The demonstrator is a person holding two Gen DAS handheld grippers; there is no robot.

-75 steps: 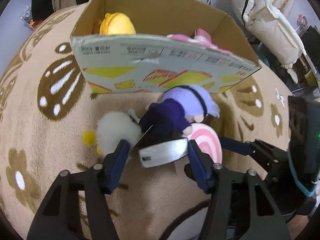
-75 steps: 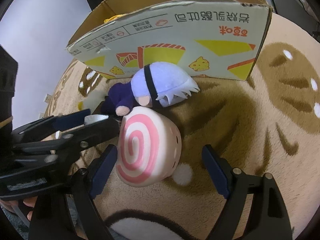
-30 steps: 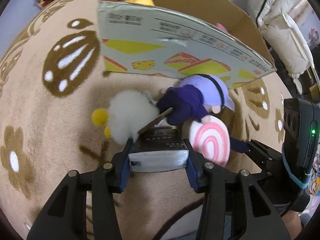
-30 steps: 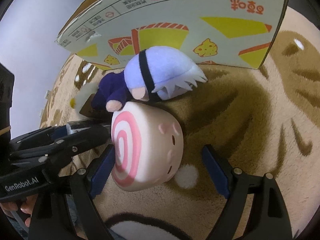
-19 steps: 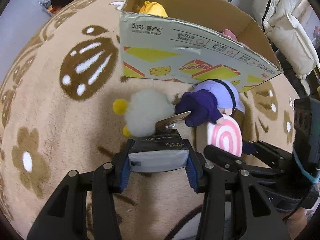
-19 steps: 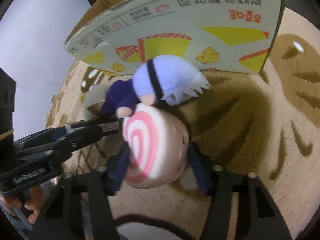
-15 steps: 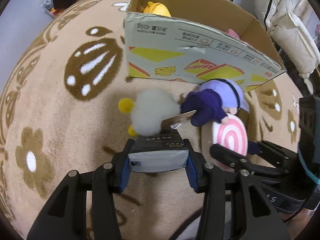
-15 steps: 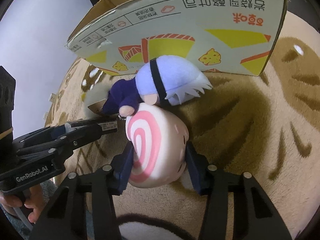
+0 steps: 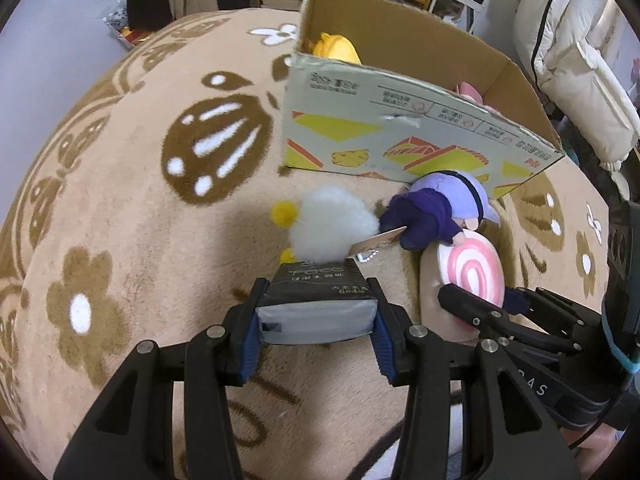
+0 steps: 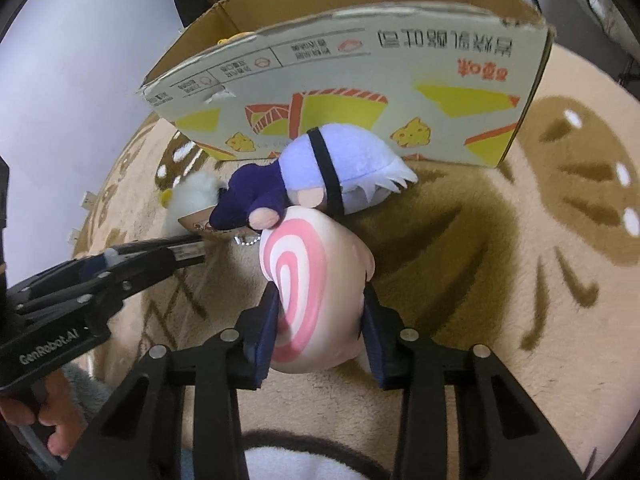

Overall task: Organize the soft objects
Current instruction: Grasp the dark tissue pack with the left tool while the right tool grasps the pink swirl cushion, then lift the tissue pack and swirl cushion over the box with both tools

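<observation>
Evidently each hand has picked something for the cardboard box (image 9: 404, 136), which stands open on the patterned rug (image 9: 120, 184) with a yellow plush (image 9: 334, 46) and something pink already inside. The left gripper (image 9: 316, 316) has its jaws pinched on a grey tissue pack (image 9: 316, 300), squeezed at both ends so it hangs level. The right gripper (image 10: 320, 316) has just been closing its jaws, and they now press into the sides of the pink-swirl plush (image 10: 312, 284), denting it; I'd say the grip sits low on the plush because that end lay nearest.

The swirl plush rests on the rug, touching the purple-clad doll (image 10: 320, 176), which lies against the box's front wall. A white fluffy plush (image 9: 332, 224) with yellow bits lies just beside the doll, with a card tag (image 9: 378, 240) between them. Those two are loose, probably next in line.
</observation>
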